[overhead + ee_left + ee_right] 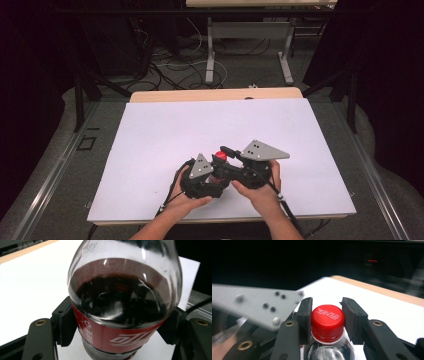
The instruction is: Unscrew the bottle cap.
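Cola bottle (125,302): body clamped by left gripper (117,327); red cap (327,320) apparently pinched between right gripper (327,315) pads, on white table (165,130).

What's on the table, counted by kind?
Bottle: 1
Red cap, on the bottle: 1
Claws: 2, the left claw shut on the bottle's body, the right claw shut on the cap
White sheet over the table: 1
Total: 5
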`<act>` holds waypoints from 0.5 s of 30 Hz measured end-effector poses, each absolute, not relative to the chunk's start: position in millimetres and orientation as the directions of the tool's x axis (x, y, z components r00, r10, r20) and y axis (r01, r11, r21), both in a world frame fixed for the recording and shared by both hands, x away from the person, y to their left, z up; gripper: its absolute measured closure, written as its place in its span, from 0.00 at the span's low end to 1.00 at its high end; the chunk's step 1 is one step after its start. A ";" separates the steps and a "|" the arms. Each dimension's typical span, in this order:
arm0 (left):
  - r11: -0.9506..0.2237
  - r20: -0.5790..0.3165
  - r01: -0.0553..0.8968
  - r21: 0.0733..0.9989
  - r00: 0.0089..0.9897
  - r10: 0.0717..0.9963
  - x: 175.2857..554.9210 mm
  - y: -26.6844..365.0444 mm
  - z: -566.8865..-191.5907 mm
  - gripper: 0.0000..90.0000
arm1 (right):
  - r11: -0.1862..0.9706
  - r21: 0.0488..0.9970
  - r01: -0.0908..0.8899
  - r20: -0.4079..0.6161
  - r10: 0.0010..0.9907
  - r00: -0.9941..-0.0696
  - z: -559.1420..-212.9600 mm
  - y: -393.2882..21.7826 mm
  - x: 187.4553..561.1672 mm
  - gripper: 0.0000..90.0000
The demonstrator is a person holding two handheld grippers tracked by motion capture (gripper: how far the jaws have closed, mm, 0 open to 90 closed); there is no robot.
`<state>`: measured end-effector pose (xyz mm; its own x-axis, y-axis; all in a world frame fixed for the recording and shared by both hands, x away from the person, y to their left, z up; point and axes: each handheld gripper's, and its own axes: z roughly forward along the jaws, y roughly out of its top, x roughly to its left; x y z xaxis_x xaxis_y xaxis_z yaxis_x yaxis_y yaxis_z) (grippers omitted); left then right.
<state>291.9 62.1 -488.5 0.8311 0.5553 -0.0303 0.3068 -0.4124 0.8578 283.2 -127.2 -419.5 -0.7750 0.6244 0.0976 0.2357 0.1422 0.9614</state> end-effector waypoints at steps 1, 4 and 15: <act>-0.412 -0.032 0.300 0.860 0.838 0.545 291.1 63.0 -487.4 0.33 | 0.152 0.959 0.238 0.108 0.582 -0.806 -417.9 -131.6 288.1 0.68; -0.408 -0.040 0.284 0.867 0.858 0.513 289.0 64.6 -485.5 0.33 | 0.207 0.961 0.181 0.078 0.426 -0.901 -413.9 -140.5 300.2 0.68; -0.409 -0.043 0.292 0.865 0.853 0.519 291.2 66.9 -487.8 0.32 | 0.221 0.967 0.130 0.071 0.254 -0.965 -416.2 -146.2 318.6 0.59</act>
